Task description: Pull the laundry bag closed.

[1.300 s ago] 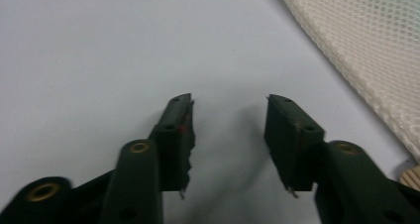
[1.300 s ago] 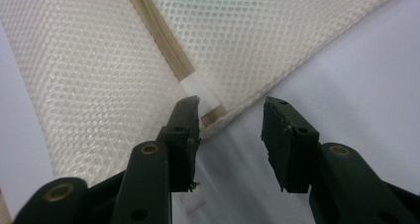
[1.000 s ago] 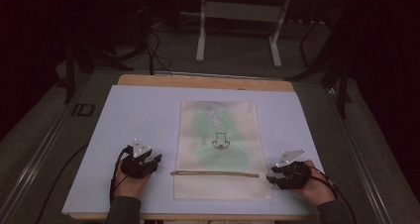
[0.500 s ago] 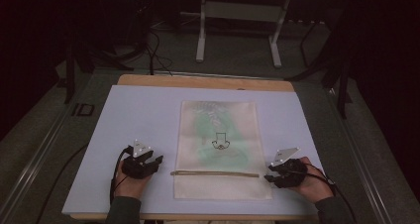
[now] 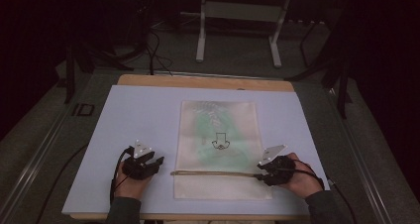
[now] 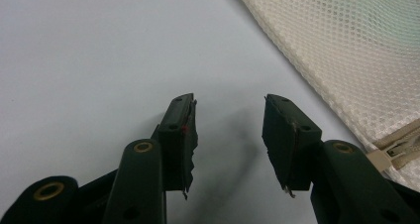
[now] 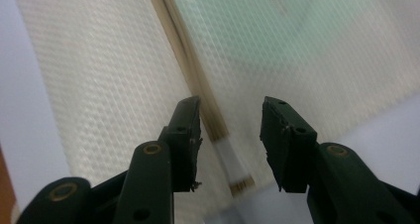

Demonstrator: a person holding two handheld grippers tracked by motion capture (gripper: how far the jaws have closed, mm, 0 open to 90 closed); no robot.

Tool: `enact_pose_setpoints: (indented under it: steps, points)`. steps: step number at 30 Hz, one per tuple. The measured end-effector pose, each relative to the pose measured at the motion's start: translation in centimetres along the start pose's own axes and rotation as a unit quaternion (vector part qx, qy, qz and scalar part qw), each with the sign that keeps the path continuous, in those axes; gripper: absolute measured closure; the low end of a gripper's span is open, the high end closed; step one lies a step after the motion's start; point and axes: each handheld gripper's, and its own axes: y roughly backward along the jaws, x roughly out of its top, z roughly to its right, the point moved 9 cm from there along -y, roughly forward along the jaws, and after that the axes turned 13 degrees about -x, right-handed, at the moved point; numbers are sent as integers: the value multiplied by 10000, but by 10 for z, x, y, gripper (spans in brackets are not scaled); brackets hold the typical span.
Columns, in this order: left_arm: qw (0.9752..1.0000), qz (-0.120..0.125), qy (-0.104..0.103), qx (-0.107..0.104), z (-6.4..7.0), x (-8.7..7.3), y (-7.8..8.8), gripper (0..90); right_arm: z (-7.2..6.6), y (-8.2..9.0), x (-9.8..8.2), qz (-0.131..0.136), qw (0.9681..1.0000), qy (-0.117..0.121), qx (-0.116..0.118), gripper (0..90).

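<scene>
Right tongs (image 7: 230, 130) gaping over the tan zipper (image 7: 198, 75) end at four o'clock of the cream mesh laundry bag (image 5: 218, 149) mid-tabletop, left tongs (image 6: 230, 135) released alongside at eight — risking a mesh-snagging, bag-dragging pinch.

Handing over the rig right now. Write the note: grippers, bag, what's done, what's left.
Left hand-held gripper: open, empty, on the mat just left of the mesh bag, near the zip's left end and its pull tab.
Right hand-held gripper: open, jaws either side of the zip's right end tab, not gripping.
Bag lies flat mid-mat, something green inside; the zip runs across its near part.
Done: both grippers placed at the zip ends.
Left: probably grip and work the zip.
</scene>
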Motion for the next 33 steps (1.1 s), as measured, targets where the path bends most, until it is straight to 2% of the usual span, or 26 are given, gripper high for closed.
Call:
enact_pose_setpoints:
  steps: [3, 14, 27, 33]
  points:
    - [10000, 13, 7, -9, 0, 0, 0, 553, -4, -3, 10, 56, 9999, 112, 56, 587]
    - [10000, 43, 15, -10, 0, 1, 0, 553, -13, -6, 28, 152, 9993, 262, 201, 589]
    - [10000, -10, 24, -10, 0, 0, 0, 552, -34, -15, 68, 430, 9962, 558, 503, 581]
    - [10000, 9, 28, 0, 0, 0, 0, 545, -43, -22, 84, 539, 9945, 622, 643, 572]
